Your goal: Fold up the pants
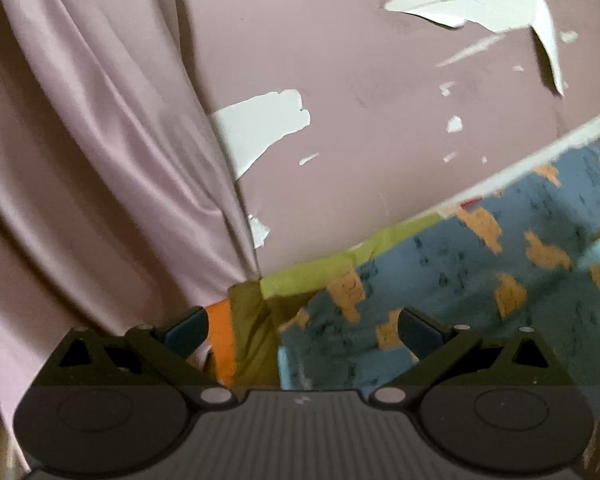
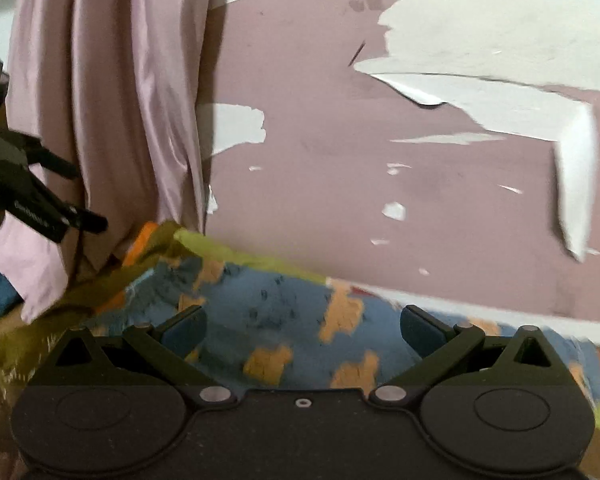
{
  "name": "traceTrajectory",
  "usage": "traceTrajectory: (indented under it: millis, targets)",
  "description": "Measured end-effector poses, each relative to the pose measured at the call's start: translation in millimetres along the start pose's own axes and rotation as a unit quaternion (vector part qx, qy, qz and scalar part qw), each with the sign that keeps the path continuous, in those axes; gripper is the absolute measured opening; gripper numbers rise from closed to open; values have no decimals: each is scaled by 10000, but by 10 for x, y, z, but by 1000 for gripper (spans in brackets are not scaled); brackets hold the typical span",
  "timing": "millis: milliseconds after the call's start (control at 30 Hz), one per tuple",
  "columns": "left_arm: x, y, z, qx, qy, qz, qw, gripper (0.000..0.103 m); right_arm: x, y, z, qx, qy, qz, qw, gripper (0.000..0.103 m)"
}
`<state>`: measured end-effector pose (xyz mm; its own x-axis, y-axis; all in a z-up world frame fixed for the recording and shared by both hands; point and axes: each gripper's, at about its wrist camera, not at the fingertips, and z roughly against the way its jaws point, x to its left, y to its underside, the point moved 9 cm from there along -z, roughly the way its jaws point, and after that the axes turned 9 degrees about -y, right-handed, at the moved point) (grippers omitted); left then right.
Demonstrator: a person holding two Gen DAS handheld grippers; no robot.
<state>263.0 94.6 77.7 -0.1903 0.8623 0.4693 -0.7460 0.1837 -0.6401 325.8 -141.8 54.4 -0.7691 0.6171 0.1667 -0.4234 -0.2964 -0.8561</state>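
Observation:
A pale pink satin cloth (image 1: 100, 152) hangs in long folds at the left of both views, its lower edge reaching the bed. I cannot tell whether it is the pants. My left gripper (image 1: 302, 332) is open just right of this cloth, over the bed's edge, with nothing between its fingers. In the right wrist view the same cloth (image 2: 112, 100) hangs at the left, and the left gripper (image 2: 88, 198) shows black beside it, fingers apart. My right gripper (image 2: 302, 330) is open above the bedspread, holding nothing.
A blue bedspread (image 2: 284, 300) with orange patches and a yellow-green border (image 1: 312, 272) covers the bed below both grippers. Behind it stands a pink wall (image 1: 380, 100) with white patches of peeled paint (image 2: 480, 40). Both views are blurred.

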Motion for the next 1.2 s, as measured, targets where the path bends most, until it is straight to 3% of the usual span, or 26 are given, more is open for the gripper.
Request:
traceTrajectory:
  millis: [133, 300, 533, 600, 700, 767, 900, 1000, 1067, 1200]
  targets:
    - [-97, -145, -389, 95, 280, 74, 9995, 103, -211, -205, -469, 34, -226, 260, 9994, 103]
    - [-249, -304, -794, -280, 472, -289, 9981, 103, -526, -115, -999, 372, -489, 518, 9968, 102]
    - [-568, -397, -1395, -718, 1288, -805, 9858, 103, -1055, 201, -1386, 1209, -454, 528, 9902, 101]
    - [-631, -330, -1569, -697, 1556, -1002, 9803, 102, -1169, 245, -1490, 1381, -356, 477, 9886, 93]
    - [-662, -217, -1795, -631, 1798, -1019, 9764, 93, -1271, 255, -1681, 1502, -207, 544, 9869, 82]
    - [-649, -150, -1937, -431, 2026, -809, 9750, 87, -1261, 261, -1803, 1631, -396, 536, 9844, 76]
    - [-604, -73, -2054, -286, 2442, -610, 9674, 83, -1169, 247, -1954, 1783, -800, 773, 9777, 76]
    - [-588, -36, -2064, -235, 2630, -651, 9623, 70, -1124, 253, -2053, 1954, -1020, 830, 9719, 65]
    - [-602, -9, -2096, -103, 2606, -705, 9628, 57, -1080, 264, -2083, 2087, -1149, 959, 9665, 55]
    - [-656, 74, -2129, 197, 2405, -1126, 9639, 49, -1042, 289, -2085, 2307, -1248, 1024, 9595, 52]
